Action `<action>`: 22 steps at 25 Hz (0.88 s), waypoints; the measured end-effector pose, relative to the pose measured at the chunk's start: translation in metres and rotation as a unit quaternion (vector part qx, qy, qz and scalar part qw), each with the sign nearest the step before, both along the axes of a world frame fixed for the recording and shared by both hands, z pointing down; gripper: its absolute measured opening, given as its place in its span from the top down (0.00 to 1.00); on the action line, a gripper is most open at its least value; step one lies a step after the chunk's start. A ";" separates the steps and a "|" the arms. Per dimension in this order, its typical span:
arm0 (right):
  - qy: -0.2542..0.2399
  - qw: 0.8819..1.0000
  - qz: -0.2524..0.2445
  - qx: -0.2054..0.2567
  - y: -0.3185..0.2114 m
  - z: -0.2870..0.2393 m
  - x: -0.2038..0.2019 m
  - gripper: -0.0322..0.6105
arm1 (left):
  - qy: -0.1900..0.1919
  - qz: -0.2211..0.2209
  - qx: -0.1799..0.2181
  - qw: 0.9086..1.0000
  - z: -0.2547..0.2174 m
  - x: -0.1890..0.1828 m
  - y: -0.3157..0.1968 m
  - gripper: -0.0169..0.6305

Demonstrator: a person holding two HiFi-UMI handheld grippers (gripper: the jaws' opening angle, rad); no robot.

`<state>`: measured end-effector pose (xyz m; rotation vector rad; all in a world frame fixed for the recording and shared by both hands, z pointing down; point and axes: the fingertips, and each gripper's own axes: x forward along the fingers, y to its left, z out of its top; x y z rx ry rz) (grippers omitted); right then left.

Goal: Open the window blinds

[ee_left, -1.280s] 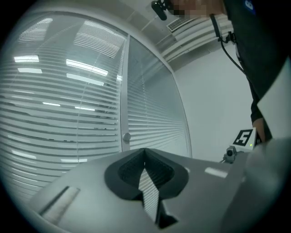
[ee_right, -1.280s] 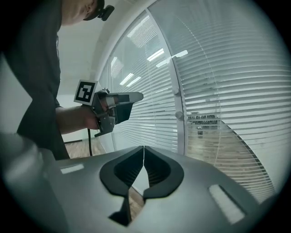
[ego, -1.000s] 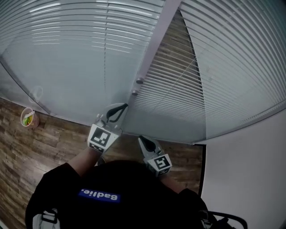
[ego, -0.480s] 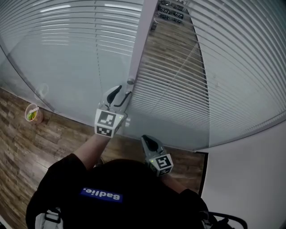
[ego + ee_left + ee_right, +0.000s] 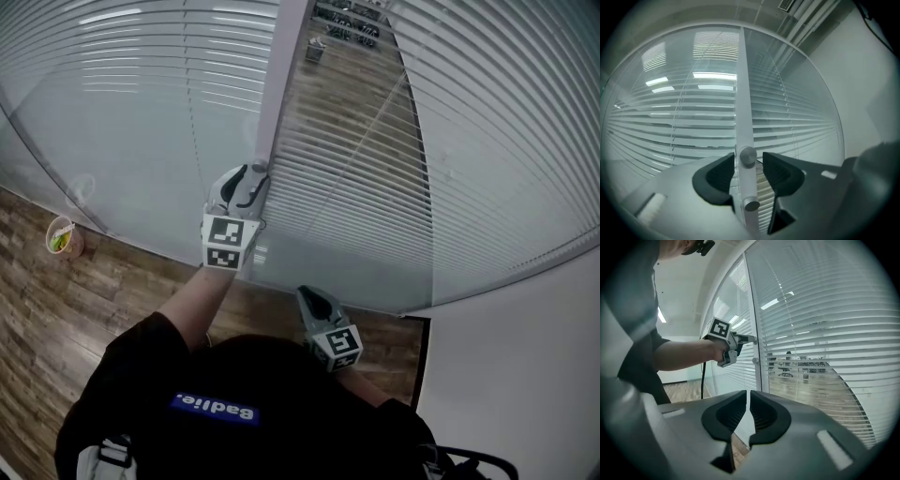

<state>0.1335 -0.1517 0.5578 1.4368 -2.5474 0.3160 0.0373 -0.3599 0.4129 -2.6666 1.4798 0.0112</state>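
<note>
A pale vertical frame post [image 5: 281,75] divides two glazed panels with white slat blinds [image 5: 122,94]. The slats right of the post [image 5: 356,159] are tilted enough that a wooden floor and chairs show through; the left ones look closed. Two round metal knobs sit on the post: an upper one [image 5: 748,156] and a lower one [image 5: 751,204]. My left gripper [image 5: 748,168] is level against the post, its jaws opening, with the upper knob between the pads and apart from them. My right gripper [image 5: 309,298] hangs lower near my body, shut and empty.
A small cup [image 5: 61,237] with something green stands on the wooden floor [image 5: 56,309] at the left, by the glass. A white wall [image 5: 525,375] closes off the right side. The person's black shirt fills the bottom of the head view.
My left gripper moved up along the post from the lower knob to the upper one, and its jaws spread apart. The right gripper stayed near my body, still shut.
</note>
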 end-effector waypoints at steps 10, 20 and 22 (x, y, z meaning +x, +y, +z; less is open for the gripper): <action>0.004 1.000 0.001 -0.013 0.008 0.011 -0.004 0.90 | -0.013 -0.001 0.000 1.000 0.002 0.005 -0.007 0.77; -0.003 1.000 0.016 -0.023 0.011 0.012 -0.006 0.93 | -0.037 -0.008 -0.004 0.999 0.000 0.005 -0.009 0.78; -0.004 0.999 0.021 -0.024 0.012 0.012 -0.003 0.93 | -0.053 -0.010 0.003 0.999 0.000 0.005 -0.009 0.78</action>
